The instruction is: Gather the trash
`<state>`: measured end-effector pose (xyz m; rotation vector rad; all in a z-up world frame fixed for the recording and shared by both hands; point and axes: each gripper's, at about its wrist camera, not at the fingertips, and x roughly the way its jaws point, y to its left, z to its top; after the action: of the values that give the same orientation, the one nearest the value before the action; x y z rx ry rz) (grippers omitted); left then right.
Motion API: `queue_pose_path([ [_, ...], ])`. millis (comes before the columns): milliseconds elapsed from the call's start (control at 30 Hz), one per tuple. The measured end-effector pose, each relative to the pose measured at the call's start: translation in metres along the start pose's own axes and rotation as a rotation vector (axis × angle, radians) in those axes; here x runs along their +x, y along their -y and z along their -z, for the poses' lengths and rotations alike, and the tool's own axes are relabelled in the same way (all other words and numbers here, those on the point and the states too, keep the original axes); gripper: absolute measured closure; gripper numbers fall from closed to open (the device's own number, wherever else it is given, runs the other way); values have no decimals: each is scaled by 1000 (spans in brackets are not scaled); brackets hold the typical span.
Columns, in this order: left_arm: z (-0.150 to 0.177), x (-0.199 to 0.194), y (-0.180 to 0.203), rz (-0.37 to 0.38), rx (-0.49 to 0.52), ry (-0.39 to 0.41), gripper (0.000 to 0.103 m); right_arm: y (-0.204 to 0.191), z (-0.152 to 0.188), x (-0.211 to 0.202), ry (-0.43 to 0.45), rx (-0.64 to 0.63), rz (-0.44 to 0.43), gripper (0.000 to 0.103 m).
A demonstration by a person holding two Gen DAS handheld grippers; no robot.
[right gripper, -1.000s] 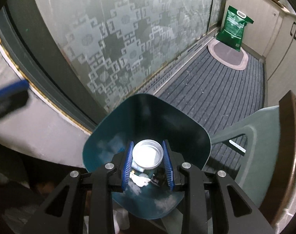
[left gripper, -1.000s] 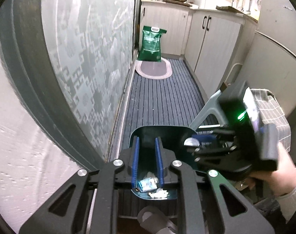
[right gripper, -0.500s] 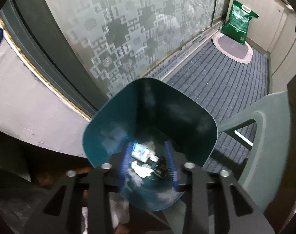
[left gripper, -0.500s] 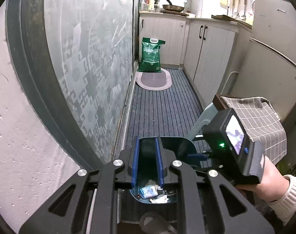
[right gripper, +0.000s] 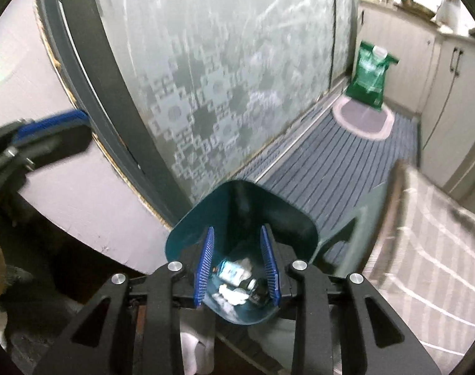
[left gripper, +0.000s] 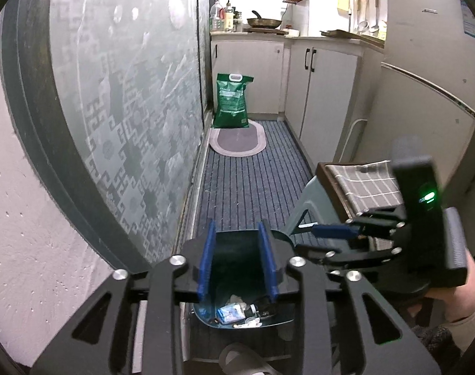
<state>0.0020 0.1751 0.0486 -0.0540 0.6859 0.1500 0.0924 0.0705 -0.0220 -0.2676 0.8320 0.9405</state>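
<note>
A teal trash bin (left gripper: pixel 284 239) stands on the floor below both grippers. At its bottom lie a blue-white packet (left gripper: pixel 229 312), crumpled white tissue (right gripper: pixel 231 295) and a small dark bottle (right gripper: pixel 256 284). My left gripper (left gripper: pixel 235 228) hangs over the bin with its jaws opening and nothing between the blue pads. My right gripper (right gripper: pixel 237 231) also hovers above the bin (right gripper: pixel 237 200), open and holding nothing. From the left wrist view, the right gripper (left gripper: pixel 318 239) shows at the right in a person's hand. In the right wrist view, the left gripper (right gripper: pixel 49 128) is a blur at the left edge.
A frosted patterned glass door (left gripper: pixel 128 109) runs along the left. A grey-green stool with a checked cloth (left gripper: pixel 362 181) stands right of the bin. Farther down the striped floor mat are an oval rug (left gripper: pixel 237 140), a green bag (left gripper: pixel 232 100) and white cabinets (left gripper: pixel 325 93).
The white round lid that sat between the right gripper's pads is gone from them. Both grippers have risen above the bin. The left jaws have spread wider.
</note>
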Motion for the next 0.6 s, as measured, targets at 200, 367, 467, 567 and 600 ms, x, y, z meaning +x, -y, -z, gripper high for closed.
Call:
queue_pose_path([
  [200,6,-7,11,-13,-1,25,45,12,9,-51,88,8,35,53],
  [367,13,-11,18,-15,-7,31,34,30,24,-92,151,28,64,38],
  [467,17,-14,25,-3,-16,42,28,41,32,-113,175,40,81,32],
  [567,19,-19,34,-3,-23,57,22,48,40,-130,198,46,109,26],
  [600,19,-20,37,2,-24,61,18,50,43,-136,205,51,118,25],
])
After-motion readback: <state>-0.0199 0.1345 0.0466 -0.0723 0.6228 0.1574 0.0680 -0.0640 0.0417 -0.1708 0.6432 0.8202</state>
